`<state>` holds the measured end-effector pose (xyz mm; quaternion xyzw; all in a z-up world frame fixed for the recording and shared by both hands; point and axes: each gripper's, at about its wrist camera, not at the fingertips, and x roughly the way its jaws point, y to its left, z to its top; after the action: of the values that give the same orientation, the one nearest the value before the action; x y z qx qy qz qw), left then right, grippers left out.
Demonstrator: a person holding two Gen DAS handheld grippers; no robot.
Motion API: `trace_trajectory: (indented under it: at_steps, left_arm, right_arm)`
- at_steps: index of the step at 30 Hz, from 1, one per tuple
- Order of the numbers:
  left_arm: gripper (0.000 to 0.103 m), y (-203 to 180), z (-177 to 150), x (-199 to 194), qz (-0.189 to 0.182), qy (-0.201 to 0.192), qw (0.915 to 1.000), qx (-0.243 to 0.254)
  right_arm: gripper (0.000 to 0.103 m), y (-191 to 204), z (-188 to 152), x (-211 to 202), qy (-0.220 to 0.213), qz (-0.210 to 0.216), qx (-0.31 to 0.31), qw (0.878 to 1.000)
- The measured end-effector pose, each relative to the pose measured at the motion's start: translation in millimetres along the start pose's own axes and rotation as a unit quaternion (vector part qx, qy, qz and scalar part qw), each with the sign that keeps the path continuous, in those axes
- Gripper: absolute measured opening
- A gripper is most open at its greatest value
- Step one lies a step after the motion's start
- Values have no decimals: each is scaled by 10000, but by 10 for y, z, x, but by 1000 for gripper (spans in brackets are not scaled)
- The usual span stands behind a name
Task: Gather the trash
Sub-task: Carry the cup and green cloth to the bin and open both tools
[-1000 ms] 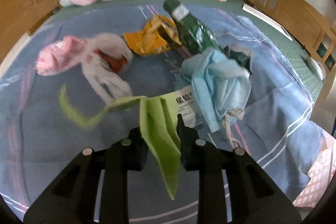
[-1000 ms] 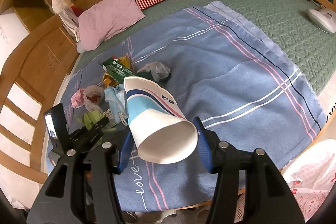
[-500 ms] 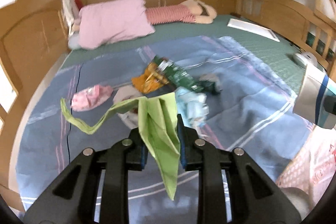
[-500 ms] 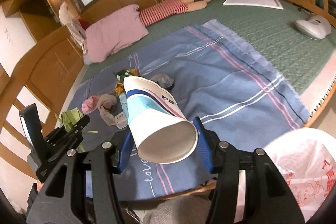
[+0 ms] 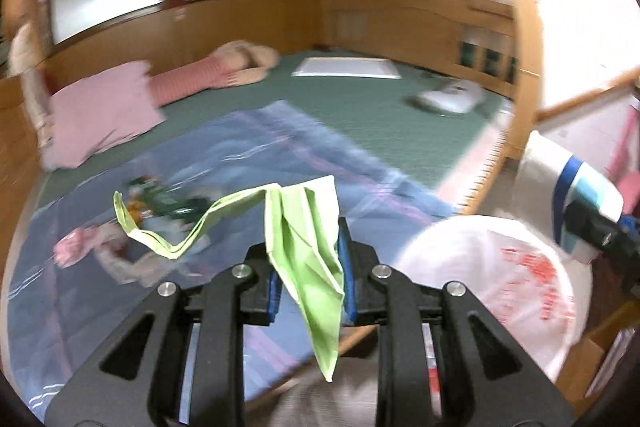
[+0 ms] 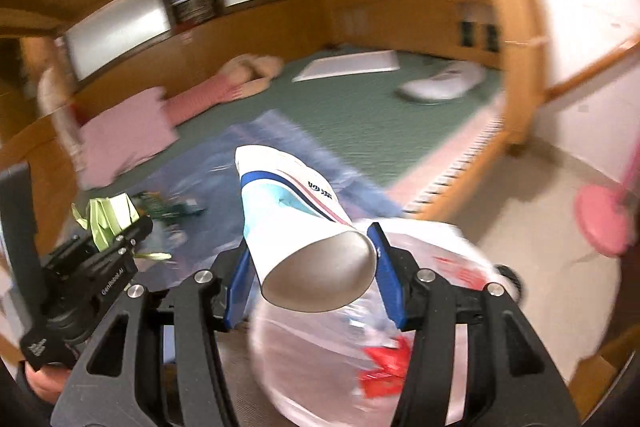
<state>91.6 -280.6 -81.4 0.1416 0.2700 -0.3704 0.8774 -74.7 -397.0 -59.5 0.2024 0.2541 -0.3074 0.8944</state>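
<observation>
One green wrapper (image 5: 308, 247) clamped in the left gripper (image 5: 308, 279) fingers, one paper cup (image 6: 296, 223) clamped in the right gripper (image 6: 310, 279) fingers, both above one white bag (image 5: 500, 283), bed (image 5: 360, 119) behind with a few more trash pieces (image 5: 160, 203)

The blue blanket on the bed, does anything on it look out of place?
Yes. Litter lies on the blue blanket near its left side: a green wrapper and a pink crumpled bag, among other blurred scraps.
</observation>
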Motion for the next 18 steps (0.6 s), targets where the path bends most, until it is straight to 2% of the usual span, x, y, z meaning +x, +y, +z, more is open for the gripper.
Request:
trace_trajectory:
  at_steps: [4,8,13,18]
  left_arm:
    - [25,-616,-22,-66,-501,-39,9981,369]
    - [25,-1008,-68,-78,-753,-73,9950,658]
    - [25,-1237,-124,55,-785,51,9941,748]
    - [26,-1316,-135,215,-692,182,9944,779]
  right_arm:
    - [54,-291,-209,-266,-133,-507,66,9986]
    - [54,-544,-331,-456,-235,-751,227,9966]
    - [54,-804,-413,-614,-356,-894,483,9942]
    - [54,-892,-441,-700,-406,-926,539,9934]
